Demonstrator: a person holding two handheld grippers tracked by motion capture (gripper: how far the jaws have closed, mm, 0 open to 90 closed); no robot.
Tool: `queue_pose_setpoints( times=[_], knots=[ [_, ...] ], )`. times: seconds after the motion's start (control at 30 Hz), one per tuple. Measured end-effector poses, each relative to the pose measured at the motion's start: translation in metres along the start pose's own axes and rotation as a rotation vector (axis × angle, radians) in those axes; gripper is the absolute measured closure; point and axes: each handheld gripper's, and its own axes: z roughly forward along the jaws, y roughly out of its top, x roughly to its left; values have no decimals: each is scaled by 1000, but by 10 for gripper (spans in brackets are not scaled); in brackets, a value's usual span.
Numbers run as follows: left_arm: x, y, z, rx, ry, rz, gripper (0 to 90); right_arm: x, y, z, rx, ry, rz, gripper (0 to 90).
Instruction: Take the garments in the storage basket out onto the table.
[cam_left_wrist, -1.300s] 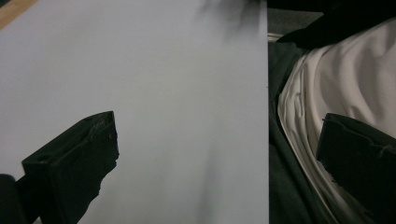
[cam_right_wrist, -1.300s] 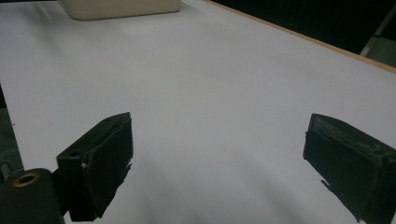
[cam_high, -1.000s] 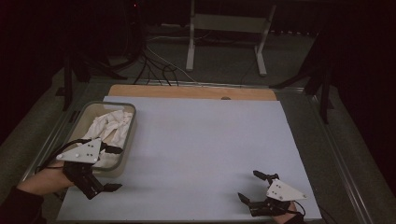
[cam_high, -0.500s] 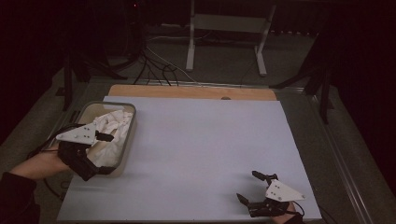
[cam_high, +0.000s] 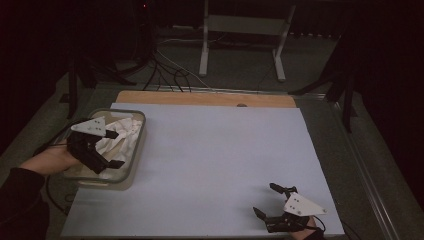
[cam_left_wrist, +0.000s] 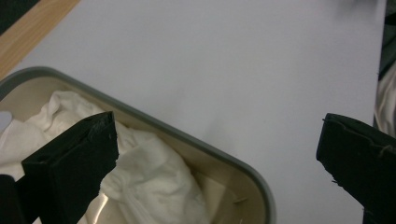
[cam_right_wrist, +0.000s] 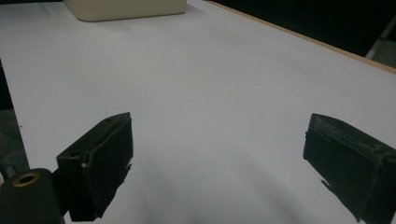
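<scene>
A beige tub with a grey rim (cam_high: 136, 145) stands at the table's left edge, and crumpled white cloth (cam_high: 120, 134) lies in it. My left gripper (cam_high: 115, 148) hovers over the tub, open, with nothing between its jaws. In the left gripper view the cloth (cam_left_wrist: 149, 172) lies below the open jaws, inside the tub rim (cam_left_wrist: 219, 156). My right gripper (cam_high: 266, 200) rests low at the front right of the table, open and empty. In the right gripper view the tub (cam_right_wrist: 126, 9) stands far off across the sheet.
A pale sheet (cam_high: 215, 155) covers the table, with a strip of bare wood (cam_high: 200, 98) along the far edge. Beyond the table are a metal stand (cam_high: 240, 35) and cables on the dark floor (cam_high: 165, 65).
My left gripper has lifted from the table in front of the tub and moved up over the cloth in the tub. The right gripper has stayed in place.
</scene>
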Motion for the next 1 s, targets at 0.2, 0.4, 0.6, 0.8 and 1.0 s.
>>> queue_pose_setpoints(
  times=[0.2,0.4,0.6,0.8,1.0],
  knots=[
    [20,-5,9,20,19,-60,0,1,-1,2,5,13,-2,87],
    [36,-12,22,42,60,-120,0,1,-2,2,10,10,-3,87],
    [51,-19,33,32,129,-187,0,1,-2,3,16,10,-6,87],
    [60,-25,50,76,180,-259,0,1,-3,3,19,6,-8,87],
    [69,-29,65,126,271,-301,0,2,-3,4,19,7,-2,87]
  ],
)
